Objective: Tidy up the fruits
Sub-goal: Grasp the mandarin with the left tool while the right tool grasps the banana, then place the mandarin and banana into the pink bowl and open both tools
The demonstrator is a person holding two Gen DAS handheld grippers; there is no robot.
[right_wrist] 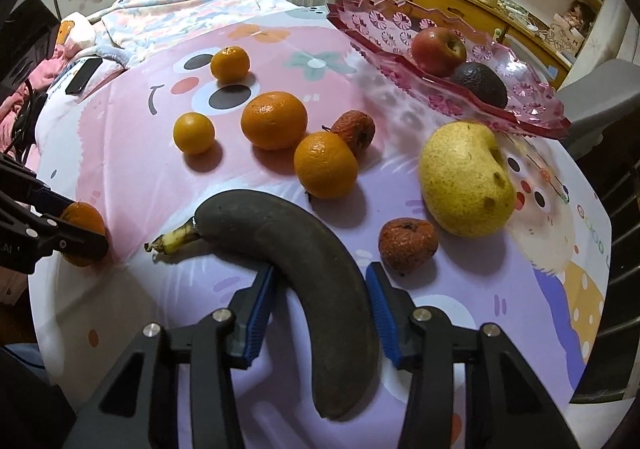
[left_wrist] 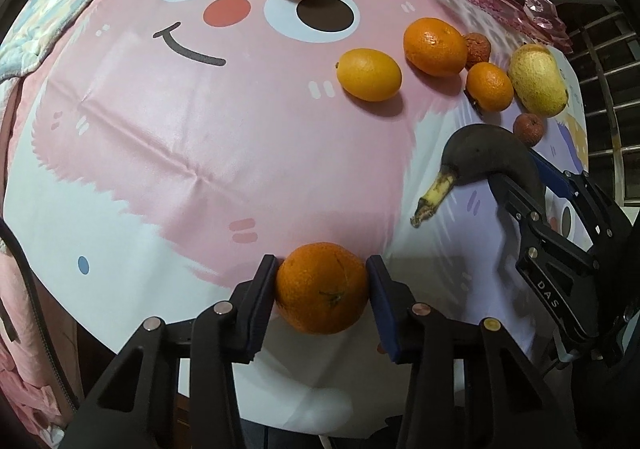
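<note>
I am at the pick-up step: both fruits are caught on the tabletop, and next each needs lifting toward the pink tray. My left gripper has its jaws clamped on an orange. My right gripper straddles the blackened banana, jaws narrowed against its sides.

Black left gripper, blue pads, silver screws, "DAS" lettering

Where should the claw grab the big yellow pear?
Grab the yellow pear across its fat middle, coming from above. It lies on its side on the tablecloth, near the pink tray, so the rounded flanks probably give both pads an even hold.
</note>
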